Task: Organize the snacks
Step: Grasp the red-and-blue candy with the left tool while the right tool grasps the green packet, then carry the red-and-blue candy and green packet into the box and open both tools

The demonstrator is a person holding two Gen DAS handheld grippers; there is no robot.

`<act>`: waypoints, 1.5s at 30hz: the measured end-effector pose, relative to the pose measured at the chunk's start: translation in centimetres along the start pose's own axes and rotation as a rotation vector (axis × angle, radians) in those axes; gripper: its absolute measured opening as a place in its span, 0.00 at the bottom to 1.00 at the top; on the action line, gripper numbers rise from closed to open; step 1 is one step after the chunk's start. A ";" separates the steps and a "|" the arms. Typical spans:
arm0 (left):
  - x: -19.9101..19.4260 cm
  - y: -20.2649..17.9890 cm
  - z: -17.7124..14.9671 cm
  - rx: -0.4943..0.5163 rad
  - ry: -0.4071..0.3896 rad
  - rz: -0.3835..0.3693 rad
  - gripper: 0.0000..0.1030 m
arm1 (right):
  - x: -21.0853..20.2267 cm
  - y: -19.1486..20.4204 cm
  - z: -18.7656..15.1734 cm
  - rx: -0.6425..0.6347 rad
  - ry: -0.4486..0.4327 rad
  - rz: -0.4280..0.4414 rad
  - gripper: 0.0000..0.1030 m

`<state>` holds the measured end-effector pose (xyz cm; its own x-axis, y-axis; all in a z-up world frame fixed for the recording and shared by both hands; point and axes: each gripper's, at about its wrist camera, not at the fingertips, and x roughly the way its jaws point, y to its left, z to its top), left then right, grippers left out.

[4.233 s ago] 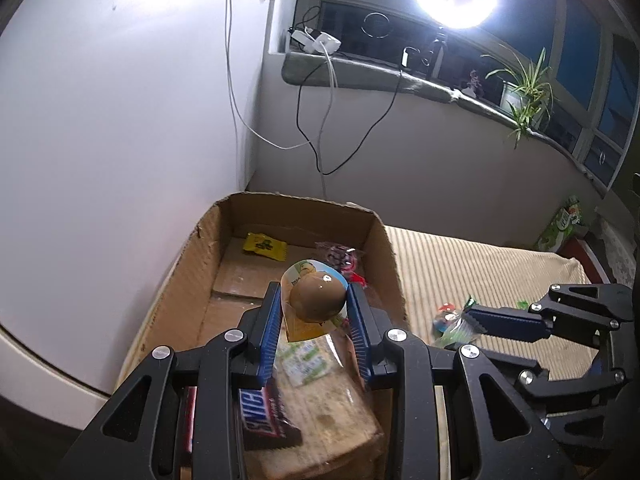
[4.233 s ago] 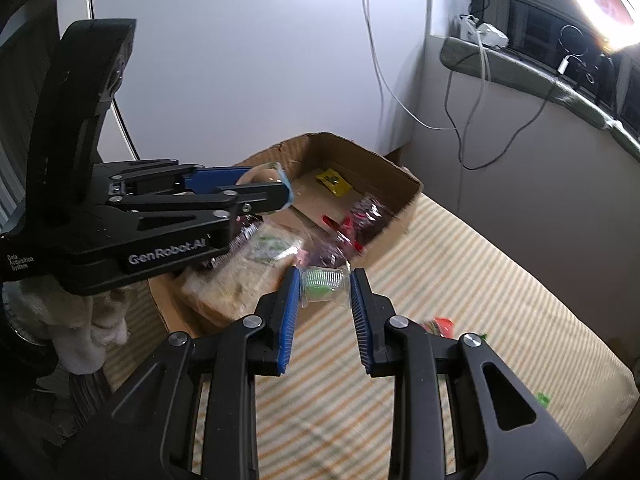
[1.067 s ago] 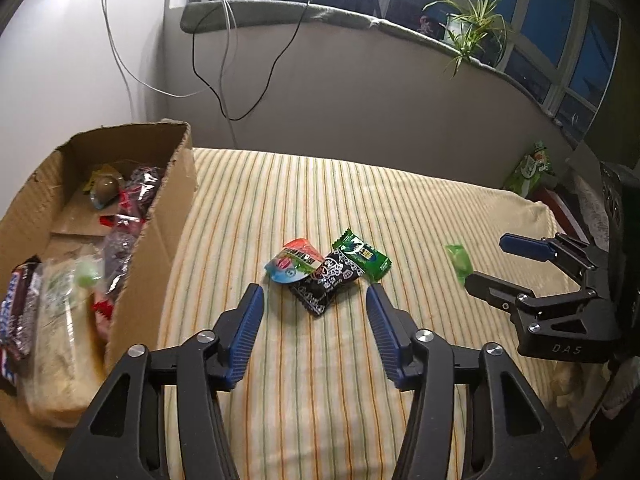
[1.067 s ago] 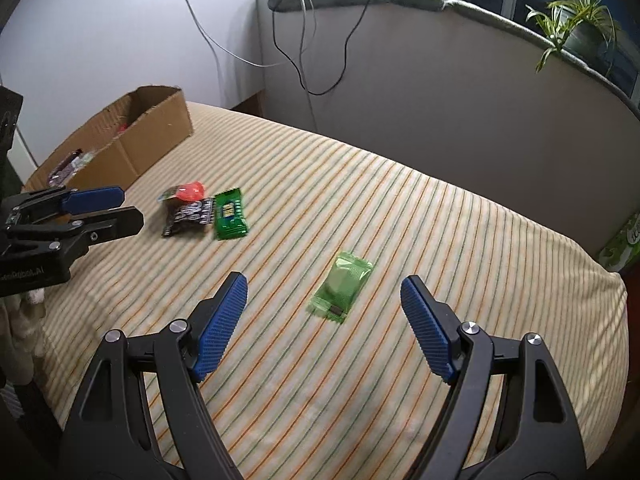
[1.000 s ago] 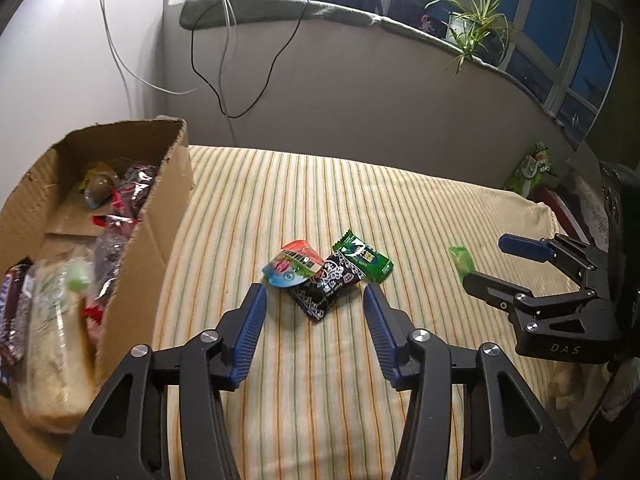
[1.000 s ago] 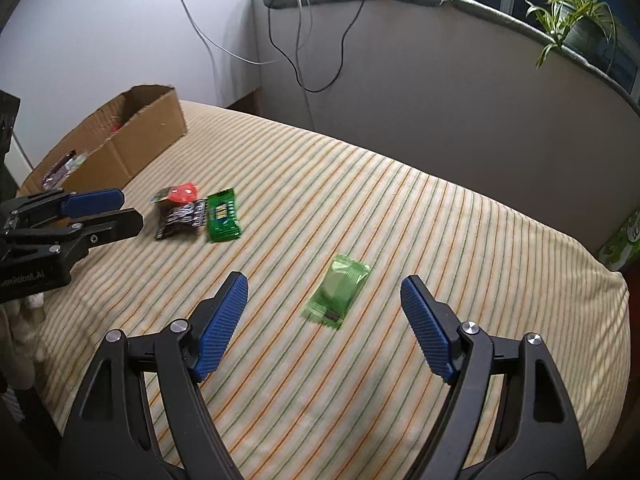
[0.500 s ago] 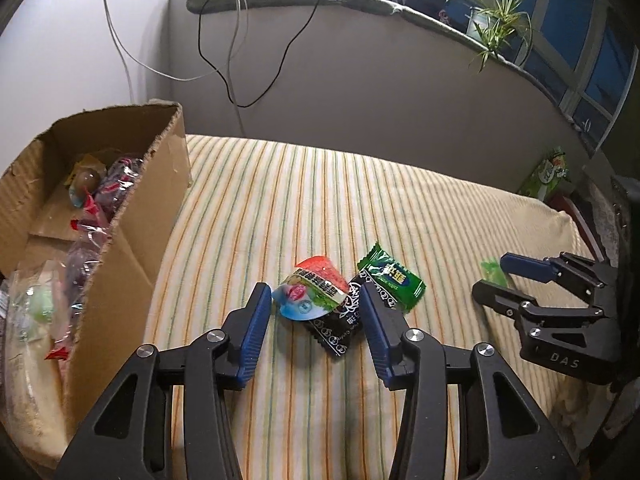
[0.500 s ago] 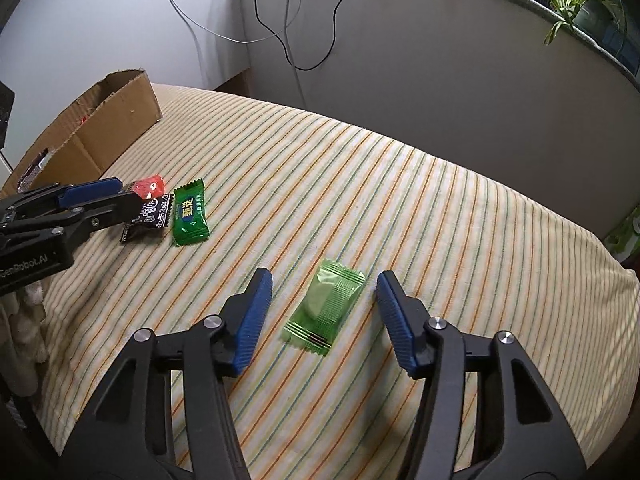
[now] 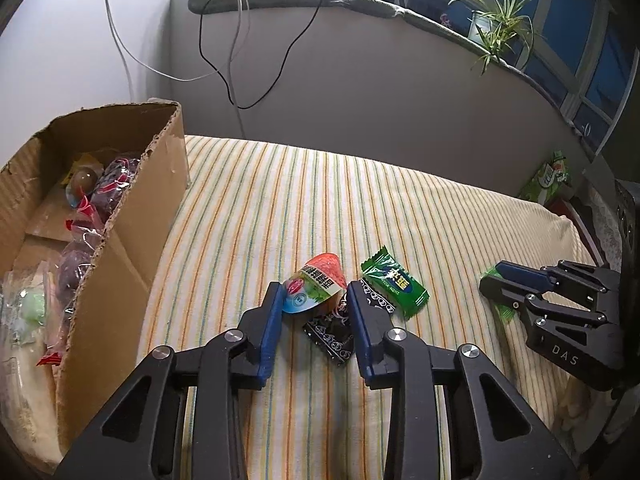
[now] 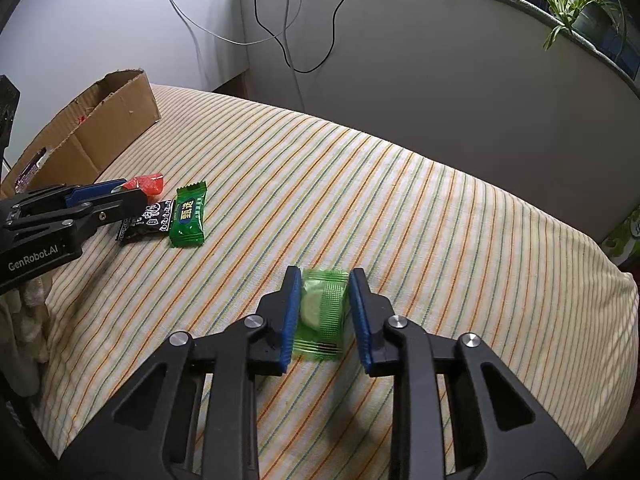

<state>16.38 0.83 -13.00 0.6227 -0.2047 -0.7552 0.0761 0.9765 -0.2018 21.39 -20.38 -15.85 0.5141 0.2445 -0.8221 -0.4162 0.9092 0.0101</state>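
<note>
On striped cloth, both grippers seemingly close around snacks.

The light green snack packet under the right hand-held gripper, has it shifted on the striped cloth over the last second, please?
Cannot tell; the light green snack packet remains flat, with only the camera clearly nearer.

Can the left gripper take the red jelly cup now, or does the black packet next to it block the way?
Probably yes. The left gripper is closing with the red jelly cup between its jaws. The black packet lies partly under the cup and might get pinched too.
</note>
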 end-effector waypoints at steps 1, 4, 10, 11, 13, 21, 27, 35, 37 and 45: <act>0.0 0.0 0.0 0.000 -0.002 0.002 0.29 | 0.0 -0.1 0.0 0.001 -0.001 0.000 0.25; -0.2 0.0 0.0 0.001 -0.006 0.002 0.28 | -0.1 -0.1 0.0 -0.002 -0.004 -0.005 0.25; -0.9 -0.4 -0.1 0.013 -0.026 0.002 0.27 | -0.7 -0.4 -0.1 0.013 -0.019 0.003 0.24; -1.0 -0.5 -0.1 0.015 -0.027 0.000 0.27 | -0.8 -0.5 -0.1 0.015 -0.022 0.003 0.24; -1.2 -0.5 -0.2 0.016 -0.033 -0.002 0.27 | -1.1 -0.7 -0.2 0.020 -0.026 -0.001 0.24; -3.4 -0.9 -0.1 0.017 -0.076 -0.022 0.27 | -2.8 -0.8 -0.2 0.026 -0.053 0.005 0.24; -5.6 -0.7 0.0 0.016 -0.115 -0.026 0.27 | -4.6 0.1 0.2 0.018 -0.084 0.013 0.24; -8.6 0.4 0.2 0.015 -0.167 -0.004 0.27 | -6.8 2.5 1.6 -0.008 -0.130 0.044 0.24; -9.3 0.8 0.2 0.012 -0.179 0.003 0.27 | -7.1 3.5 2.2 -0.019 -0.141 0.050 0.24; -11.3 3.3 0.0 -0.010 -0.211 0.031 0.27 | -7.8 7.0 4.0 -0.055 -0.167 0.093 0.24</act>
<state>9.59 6.32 -5.18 0.7737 -0.1550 -0.6143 0.0473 0.9810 -0.1879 17.49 -14.60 -7.11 0.5869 0.3832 -0.7132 -0.5056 0.8615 0.0468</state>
